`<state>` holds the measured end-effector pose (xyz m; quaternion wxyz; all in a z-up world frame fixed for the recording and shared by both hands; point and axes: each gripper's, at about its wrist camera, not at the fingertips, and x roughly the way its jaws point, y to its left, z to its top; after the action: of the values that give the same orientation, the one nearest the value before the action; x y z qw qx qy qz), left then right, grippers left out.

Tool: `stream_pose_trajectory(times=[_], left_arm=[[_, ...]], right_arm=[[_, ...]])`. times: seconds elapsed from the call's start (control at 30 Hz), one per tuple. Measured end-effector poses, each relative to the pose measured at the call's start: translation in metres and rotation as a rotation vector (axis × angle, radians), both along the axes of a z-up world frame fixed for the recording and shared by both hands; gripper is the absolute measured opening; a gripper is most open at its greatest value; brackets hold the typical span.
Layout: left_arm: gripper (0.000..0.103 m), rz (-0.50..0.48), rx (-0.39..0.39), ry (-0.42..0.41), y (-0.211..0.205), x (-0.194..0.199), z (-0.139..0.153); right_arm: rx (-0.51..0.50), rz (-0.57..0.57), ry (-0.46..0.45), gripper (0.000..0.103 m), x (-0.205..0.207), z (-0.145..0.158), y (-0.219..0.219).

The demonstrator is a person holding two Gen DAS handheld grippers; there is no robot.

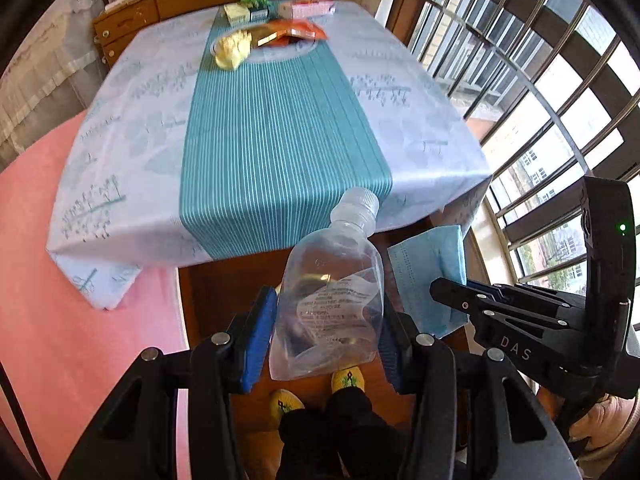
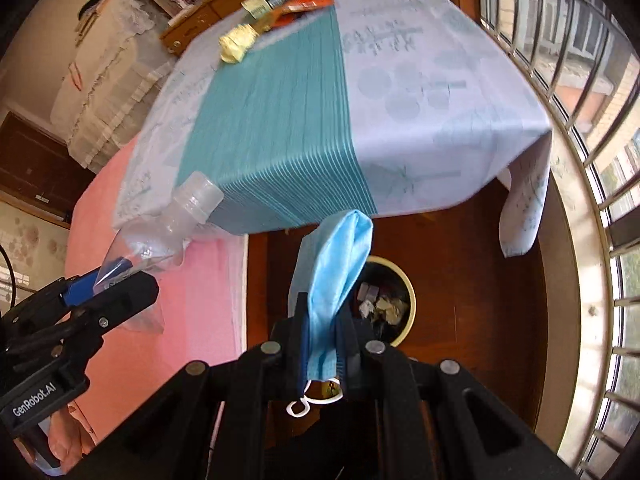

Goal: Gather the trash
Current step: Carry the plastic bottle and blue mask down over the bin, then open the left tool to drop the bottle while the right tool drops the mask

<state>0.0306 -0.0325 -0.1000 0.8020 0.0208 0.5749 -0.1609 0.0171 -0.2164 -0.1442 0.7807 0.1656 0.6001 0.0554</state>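
The left gripper [image 1: 326, 328] was clamped on a crumpled clear plastic bottle [image 1: 330, 300], blue pads pressing its flattened body from both sides, the capped neck pointing forward along the fingers toward the near edge of the cloth-covered table [image 1: 120, 152]. The right gripper [image 2: 324, 344] was closed on a folded blue face mask [image 2: 336, 268], which stood up out of the narrow jaws with its white ear loop hanging beneath.

Both grippers pointed steeply down, off the table and over the wooden floor. In the right wrist view the round waste bin [image 2: 404, 312], already holding scraps, lay just beyond and slightly right of the mask, almost beneath it. The bottle sat well to the left of the bin, over the pink sheet [image 2: 192, 300].

Judgement: the right hand was the nearer to the bin, and the mask would likely be dropped first. More litter, including a yellow paper wad [image 1: 231, 50], remained at the table's far end.
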Motion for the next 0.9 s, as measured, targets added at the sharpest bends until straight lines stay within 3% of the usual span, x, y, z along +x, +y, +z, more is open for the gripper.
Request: stream_pose_trajectory(times=[0.2, 0.6, 0.63, 0.67, 0.73, 0.77, 0.83, 0.9], left_arm=[[0.046, 0.009, -0.002, 0.106, 0.002, -0.006, -0.112], [0.047, 0.084, 0.009, 0.148, -0.001, 0.019, -0.285], [0.050, 0.084, 0.010, 0.155, 0.000, 0.021, -0.294], [0.063, 0.079, 0.019, 0.167, -0.001, 0.023, -0.305], [0.085, 0.071, 0.023, 0.181, -0.001, 0.026, -0.321], [0.089, 0.072, 0.019, 0.176, -0.001, 0.026, -0.327], [0.093, 0.070, 0.033, 0.167, 0.001, 0.025, -0.337], [0.095, 0.061, 0.061, 0.162, 0.000, 0.024, -0.342]], right_arm=[[0.013, -0.103, 0.134, 0.011, -0.013, -0.099, -0.001], [0.001, -0.092, 0.200, 0.014, 0.008, -0.265, 0.001], [0.000, -0.092, 0.202, 0.014, 0.011, -0.276, 0.000], [0.005, -0.092, 0.208, 0.016, 0.013, -0.288, 0.000], [0.020, -0.102, 0.222, 0.033, 0.017, -0.306, 0.001], [0.028, -0.109, 0.222, 0.050, 0.017, -0.312, 0.000], [0.031, -0.117, 0.218, 0.065, 0.017, -0.319, 0.000], [0.034, -0.122, 0.220, 0.065, 0.016, -0.322, 0.002]])
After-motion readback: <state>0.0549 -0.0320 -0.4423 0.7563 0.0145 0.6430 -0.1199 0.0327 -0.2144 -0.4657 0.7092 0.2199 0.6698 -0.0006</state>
